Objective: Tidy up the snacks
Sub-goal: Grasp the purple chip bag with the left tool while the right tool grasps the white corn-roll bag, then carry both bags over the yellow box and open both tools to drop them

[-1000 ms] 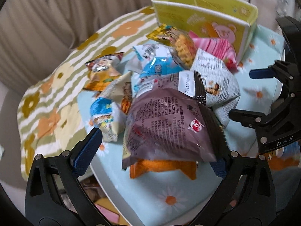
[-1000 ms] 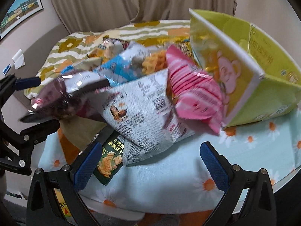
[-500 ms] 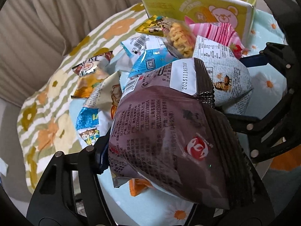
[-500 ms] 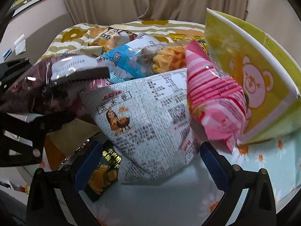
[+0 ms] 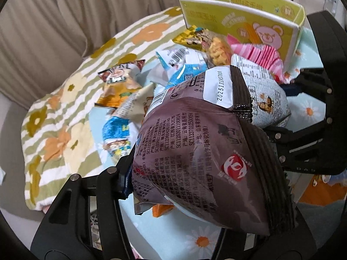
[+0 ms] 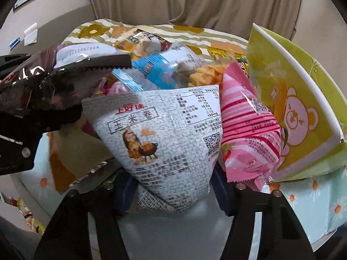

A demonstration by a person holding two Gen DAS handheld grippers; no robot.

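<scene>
My left gripper [image 5: 195, 192] is shut on a brown snack bag [image 5: 201, 156] and holds it up over the table; the bag also shows at the left of the right wrist view [image 6: 54, 80]. My right gripper [image 6: 173, 186] is shut on a grey-white corn roll bag [image 6: 164, 136], which also shows in the left wrist view [image 5: 266, 97]. A yellow-green bear carton [image 6: 299, 112] stands open at the right, also seen in the left wrist view [image 5: 249, 23]. A pink striped bag [image 6: 247, 130] leans against it.
Several more snack bags lie piled behind: a blue one [image 6: 164, 67], a waffle bag [image 5: 214, 45], an orange one [image 5: 119, 86]. The table has a light blue daisy cloth [image 6: 321, 203]. A flowered striped blanket [image 5: 56, 112] lies beyond, with curtains behind.
Both grippers closed: the left on the brown bag, the right on the grey-white bag. The left gripper lifted its bag toward the camera.
</scene>
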